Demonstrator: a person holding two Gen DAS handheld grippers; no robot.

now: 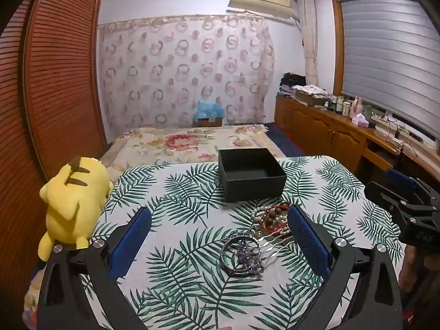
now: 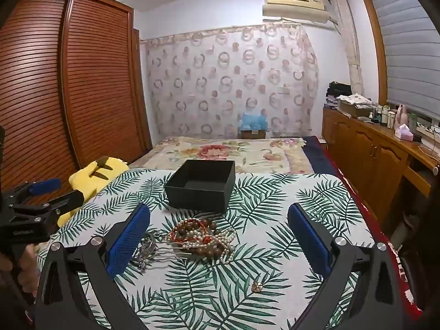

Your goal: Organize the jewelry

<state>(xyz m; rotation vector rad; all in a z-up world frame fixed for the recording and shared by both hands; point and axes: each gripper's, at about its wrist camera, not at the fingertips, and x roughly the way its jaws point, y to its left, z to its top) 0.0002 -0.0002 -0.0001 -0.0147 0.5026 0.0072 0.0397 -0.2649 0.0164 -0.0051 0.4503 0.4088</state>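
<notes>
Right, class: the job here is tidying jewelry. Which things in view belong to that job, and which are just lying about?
Belongs to the job:
black box, open and empty
pile of bead and pearl strings
silver bangle
purple flower piece
small gold piece, lying apart
left gripper and right gripper, both open

Just lying about:
yellow plush toy
leaf-print tablecloth
</notes>
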